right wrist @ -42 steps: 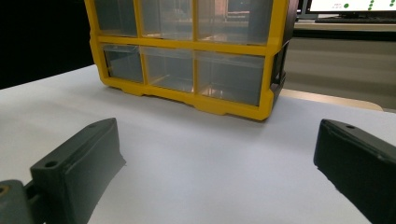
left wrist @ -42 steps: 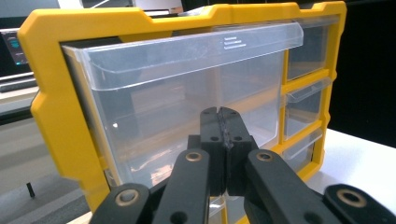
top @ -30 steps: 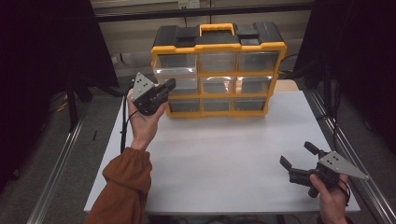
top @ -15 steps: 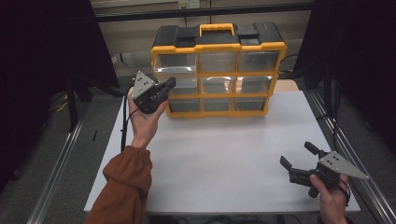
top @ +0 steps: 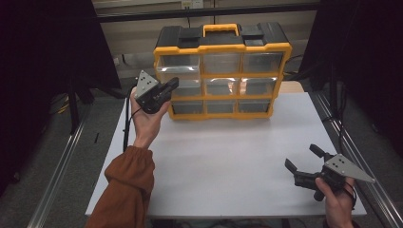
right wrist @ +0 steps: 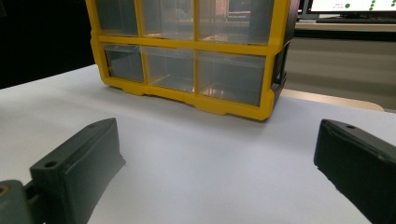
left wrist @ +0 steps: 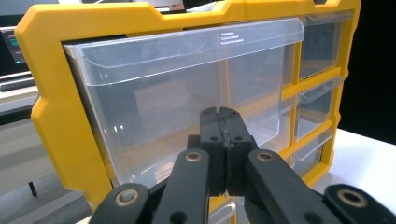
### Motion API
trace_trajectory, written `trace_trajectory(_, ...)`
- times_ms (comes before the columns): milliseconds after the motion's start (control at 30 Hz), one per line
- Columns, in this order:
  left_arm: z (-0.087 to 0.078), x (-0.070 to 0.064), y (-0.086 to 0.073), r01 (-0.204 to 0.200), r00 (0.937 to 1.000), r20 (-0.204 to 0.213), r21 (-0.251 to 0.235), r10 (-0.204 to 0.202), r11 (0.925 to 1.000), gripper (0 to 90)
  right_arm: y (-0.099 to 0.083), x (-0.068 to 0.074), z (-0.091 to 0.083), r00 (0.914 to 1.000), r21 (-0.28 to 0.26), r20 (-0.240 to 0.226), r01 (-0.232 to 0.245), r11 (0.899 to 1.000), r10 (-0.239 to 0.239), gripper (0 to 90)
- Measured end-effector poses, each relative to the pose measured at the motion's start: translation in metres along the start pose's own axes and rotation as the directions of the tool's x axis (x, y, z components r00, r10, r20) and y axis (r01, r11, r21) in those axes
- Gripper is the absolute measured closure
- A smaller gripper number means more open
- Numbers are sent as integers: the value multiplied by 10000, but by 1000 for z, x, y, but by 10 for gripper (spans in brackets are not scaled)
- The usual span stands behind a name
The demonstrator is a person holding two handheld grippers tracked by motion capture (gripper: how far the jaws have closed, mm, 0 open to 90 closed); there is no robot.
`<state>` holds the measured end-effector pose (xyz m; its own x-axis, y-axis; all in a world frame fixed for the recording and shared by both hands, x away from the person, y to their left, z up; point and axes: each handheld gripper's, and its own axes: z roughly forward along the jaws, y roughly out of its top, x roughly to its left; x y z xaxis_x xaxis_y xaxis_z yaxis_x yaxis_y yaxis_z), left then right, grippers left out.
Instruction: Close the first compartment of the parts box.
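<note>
A yellow-framed drawer organiser (top: 222,71) with a black top and a yellow carry handle (top: 220,29) stands at the 12 o'clock end of the white table (top: 228,156). Its front shows three rows of three clear plastic drawers, all pushed in.

The left gripper (top: 172,84) is held up off the table at about 10 o'clock, in a raised hand (top: 147,118) whose forearm wears a rust-orange sleeve (top: 126,190). Its jaws are pressed together with nothing between them, and they point at the organiser's left column of drawers. In the left gripper view the closed tips (left wrist: 223,122) sit just in front of the clear face of the upper-left drawer (left wrist: 187,88); whether they touch it cannot be told. A black cable (top: 126,118) hangs from this gripper down toward the table's left edge.

The right gripper (top: 303,157) is low near the table's corner at about 4 o'clock, gripped by the other hand (top: 332,197), with its grey three-cornered plate (top: 347,167) on top. Its jaws are spread wide and hold nothing. In the right gripper view the two black jaws stand far apart at the bottom corners, with bare table between them and the organiser's bottom row of drawers (right wrist: 187,70) well beyond. The two grippers are well apart.
</note>
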<state>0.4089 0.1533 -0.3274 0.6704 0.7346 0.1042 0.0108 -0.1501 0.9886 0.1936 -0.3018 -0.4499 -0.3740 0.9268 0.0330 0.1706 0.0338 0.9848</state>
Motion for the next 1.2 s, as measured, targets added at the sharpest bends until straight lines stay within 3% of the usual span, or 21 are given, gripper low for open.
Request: trace_trajectory(1200,14,6,-3,161,9997,-191,133,-158,9998,888,0,0,0,10000,23,-39,10,10000,-10,6)
